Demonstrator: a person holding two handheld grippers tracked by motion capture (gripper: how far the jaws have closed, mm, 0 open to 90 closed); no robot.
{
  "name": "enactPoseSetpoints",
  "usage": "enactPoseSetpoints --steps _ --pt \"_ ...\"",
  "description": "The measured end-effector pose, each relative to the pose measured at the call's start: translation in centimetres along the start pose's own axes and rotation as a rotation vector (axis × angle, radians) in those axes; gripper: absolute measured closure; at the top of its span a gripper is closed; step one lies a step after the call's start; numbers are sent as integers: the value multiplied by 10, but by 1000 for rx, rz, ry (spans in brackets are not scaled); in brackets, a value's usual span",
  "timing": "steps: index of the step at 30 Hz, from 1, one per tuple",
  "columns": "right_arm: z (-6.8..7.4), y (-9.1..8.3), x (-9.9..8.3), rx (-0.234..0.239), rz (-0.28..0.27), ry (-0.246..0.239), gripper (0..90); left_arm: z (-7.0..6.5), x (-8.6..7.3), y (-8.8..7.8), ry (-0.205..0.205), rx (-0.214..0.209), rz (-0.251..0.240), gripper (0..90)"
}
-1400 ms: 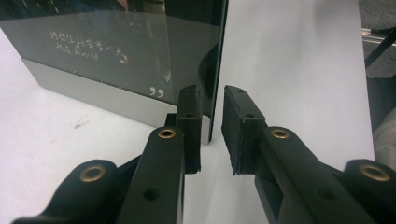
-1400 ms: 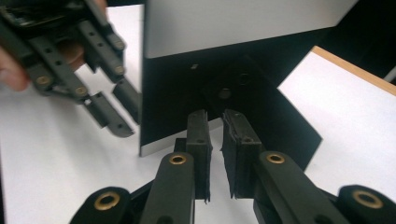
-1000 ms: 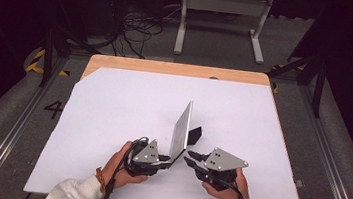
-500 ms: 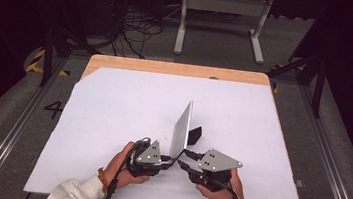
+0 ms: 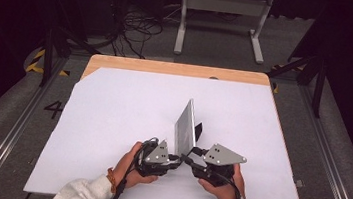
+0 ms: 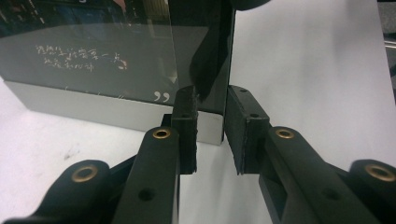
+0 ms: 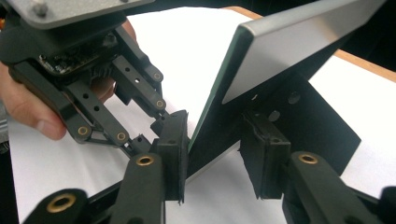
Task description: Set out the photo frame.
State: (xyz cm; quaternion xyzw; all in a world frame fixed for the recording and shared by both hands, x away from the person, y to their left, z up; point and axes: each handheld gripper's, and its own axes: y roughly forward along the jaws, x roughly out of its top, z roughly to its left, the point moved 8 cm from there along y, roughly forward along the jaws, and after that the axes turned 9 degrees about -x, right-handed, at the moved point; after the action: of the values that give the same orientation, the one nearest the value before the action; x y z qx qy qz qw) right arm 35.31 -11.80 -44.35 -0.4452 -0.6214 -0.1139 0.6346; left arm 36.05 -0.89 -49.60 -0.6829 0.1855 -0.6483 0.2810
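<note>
Frame (image 5: 187, 128) stands tilted near front edge of table (image 5: 113, 102), centre, propped on black back stand (image 7: 322, 121). Rigid, light, glassy front likely slippery and fragile; grip bottom corner or metal border, not glass face. Left gripper (image 6: 211, 133) straddles lower corner, left pad at glass, right pad apart: not clamped. Right gripper (image 7: 215, 154) jaws just closing slightly, left pad at front face, right pad off stand: no hold. Far half of table bare, room to slide or lay flat; front edge close.
</note>
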Motion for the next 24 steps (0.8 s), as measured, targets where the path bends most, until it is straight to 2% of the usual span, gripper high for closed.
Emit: enactPoseSetpoints --steps 9,18,21,22,23,24 --pt "-3 -2 -2 11 5 0 662 2 -1 -4 0 -4 2 751" --pt "-4 -4 -2 15 11 5 680 23 -8 -28 -59 47 -35 716" --pt "-3 -2 -2 -24 15 11 595 27 -10 -32 -61 61 -30 708" --pt "-3 -2 -2 -24 15 11 595 27 -10 -32 -61 61 -30 702" --pt "-3 1 -3 -21 21 41 550 27 -10 -33 -65 62 -34 698" --pt "-3 1 -3 -21 21 41 550 28 -10 -35 -63 69 -32 698"
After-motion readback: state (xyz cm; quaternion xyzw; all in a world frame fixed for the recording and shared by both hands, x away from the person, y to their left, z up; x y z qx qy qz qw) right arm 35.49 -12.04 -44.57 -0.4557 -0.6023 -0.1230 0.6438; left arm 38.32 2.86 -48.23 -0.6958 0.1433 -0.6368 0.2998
